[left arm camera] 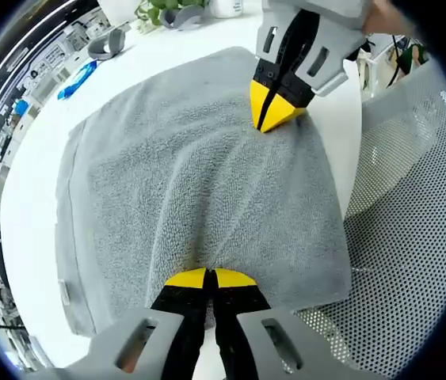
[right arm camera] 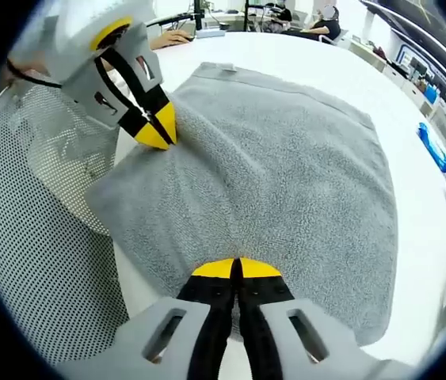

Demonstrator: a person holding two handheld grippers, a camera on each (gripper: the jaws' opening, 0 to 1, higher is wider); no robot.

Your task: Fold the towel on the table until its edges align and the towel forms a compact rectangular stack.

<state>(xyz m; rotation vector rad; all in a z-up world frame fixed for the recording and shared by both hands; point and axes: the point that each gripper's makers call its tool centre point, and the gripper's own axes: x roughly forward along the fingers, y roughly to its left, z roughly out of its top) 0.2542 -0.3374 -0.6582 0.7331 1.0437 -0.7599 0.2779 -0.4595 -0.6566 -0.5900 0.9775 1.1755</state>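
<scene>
Item: grey terry-cloth towel (left arm camera: 207,190), lying flat on the white round table (left arm camera: 32,214) as a folded rectangle, with one edge along the table rim next to the grey perforated mesh chair seat (left arm camera: 413,222). Ridges in the cloth run from one gripper to the other.

Your left gripper (left arm camera: 207,279): yellow-tipped black jaws pressed together, pinching the towel edge nearest you in the left gripper view. In the right gripper view it enters from the upper left (right arm camera: 158,127), tips closed on the towel corner beside the chair.

Your right gripper (right arm camera: 237,269): jaws drawn together on the near edge of the towel (right arm camera: 270,166) in the right gripper view. In the left gripper view it comes down from the top (left arm camera: 274,111), tips closed and biting the far part of the cloth.

Surroundings: a blue object (left arm camera: 76,79) and a grey roll of tape (left arm camera: 108,46) lie on the table, well apart from the towel.
</scene>
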